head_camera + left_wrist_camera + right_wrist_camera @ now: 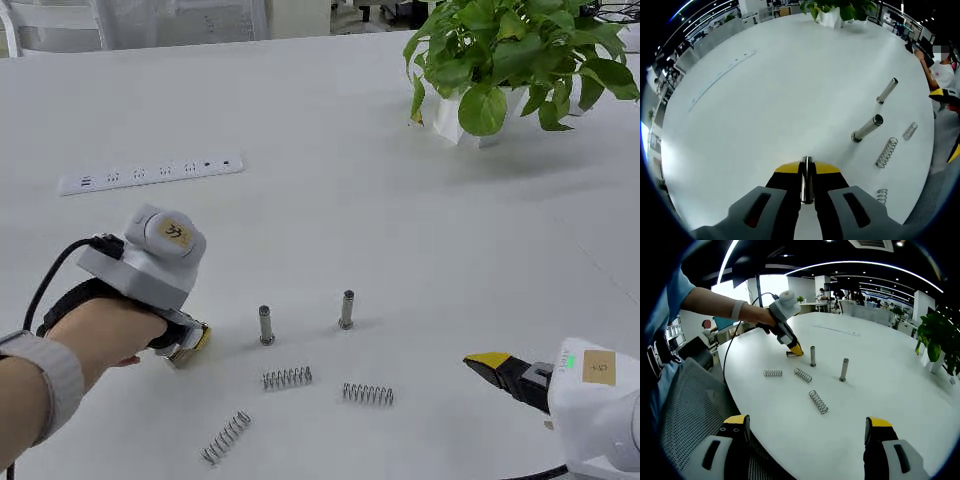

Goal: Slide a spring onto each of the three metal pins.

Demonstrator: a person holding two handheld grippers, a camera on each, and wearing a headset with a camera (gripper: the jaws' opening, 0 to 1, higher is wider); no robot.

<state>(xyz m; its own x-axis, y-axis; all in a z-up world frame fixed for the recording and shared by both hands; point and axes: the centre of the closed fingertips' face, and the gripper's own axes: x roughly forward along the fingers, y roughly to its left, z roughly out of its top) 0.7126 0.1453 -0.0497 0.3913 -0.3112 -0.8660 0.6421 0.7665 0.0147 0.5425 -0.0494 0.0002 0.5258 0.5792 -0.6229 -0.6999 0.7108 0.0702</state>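
Jaws of left gripper (pixel 806 167) clamp a metal pin (pixel 806 186); right gripper (pixel 807 421) gapes wide, empty

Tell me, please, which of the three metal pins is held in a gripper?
The pin clamped between the left gripper's jaws; the other two pins stand upright on the table, untouched.

White table (pixel 330 200), silver parts.
Each pin (pixel 266 325) and spring (pixel 287 378) is shiny silver; the left hand-held gripper (pixel 189 345) and right hand-held gripper (pixel 808 421) are pale grey with black jaws tipped yellow. The plant (pixel 520 50) is green, its pot (pixel 448 120) white, the power strip (pixel 150 172) white with dark sockets.
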